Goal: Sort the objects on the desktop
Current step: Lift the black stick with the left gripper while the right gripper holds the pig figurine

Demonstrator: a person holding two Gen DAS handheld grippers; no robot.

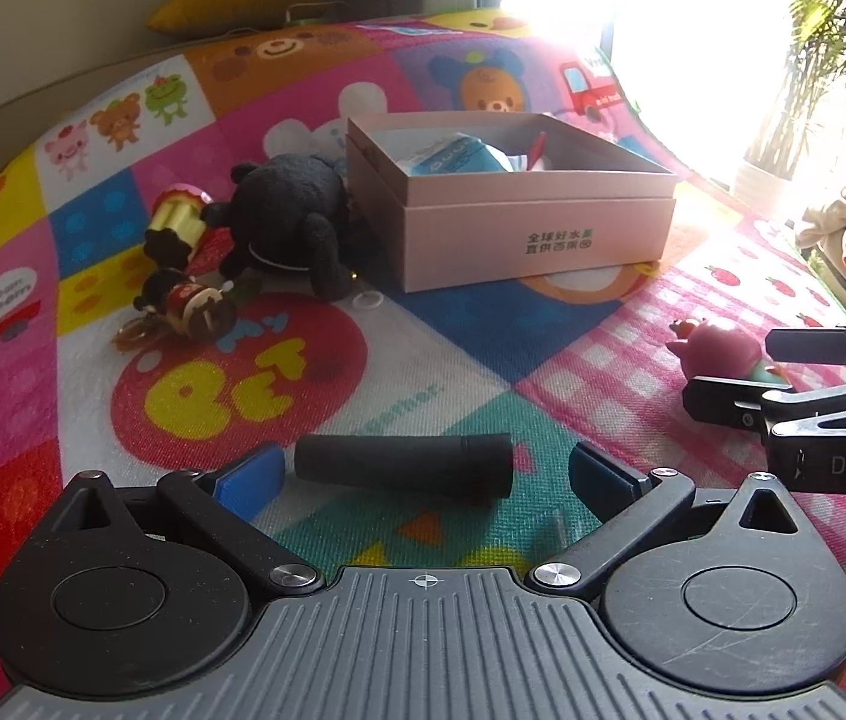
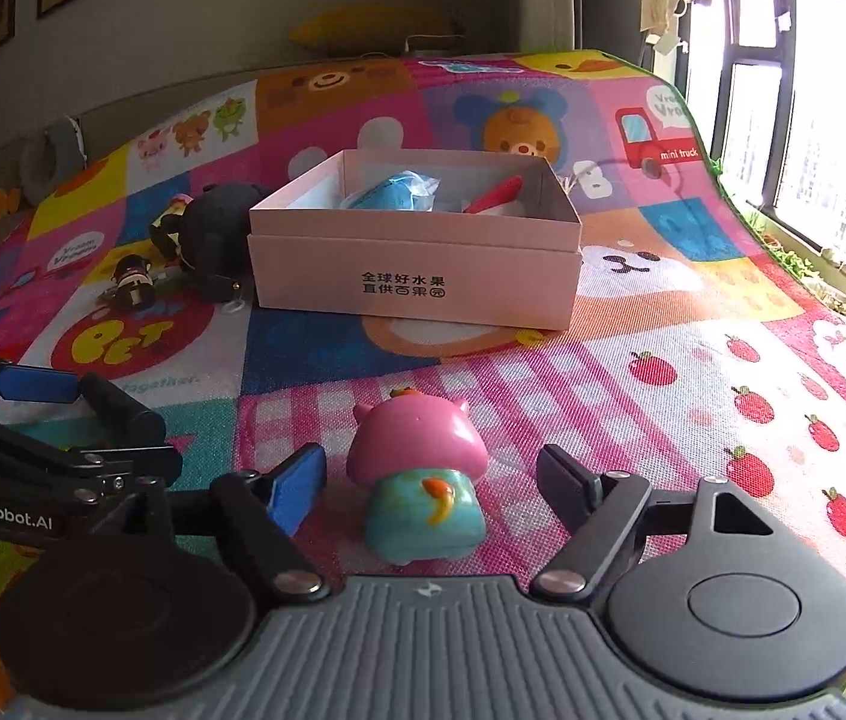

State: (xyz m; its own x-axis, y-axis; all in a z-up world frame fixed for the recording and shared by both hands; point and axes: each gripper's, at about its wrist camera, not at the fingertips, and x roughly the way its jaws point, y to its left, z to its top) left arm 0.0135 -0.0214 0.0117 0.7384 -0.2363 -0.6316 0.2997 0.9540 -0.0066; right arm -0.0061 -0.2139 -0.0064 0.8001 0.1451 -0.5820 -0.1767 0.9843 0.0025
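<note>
Plush toy (image 2: pixel 216 234) left of box (image 2: pixel 417 267), pig figurine (image 2: pixel 420 480) before it, perhaps nearer right

The left gripper (image 1: pixel 423 474) has a grey ribbed body with a small crosshair mark at its centre. Either side of that mark sit two round black housings, each with a raised disc. Black linkage arms with silver screw heads run forward from beside the mark to blue-padded fingers (image 1: pixel 252 480). The right gripper (image 2: pixel 432 483) is built alike: grey ribbed body, black round housings, silver screws, one blue pad showing. Seen from outside, white lettering reads "GenRobot.AI" on the left gripper's black side, "DAS" on the right's.
</note>
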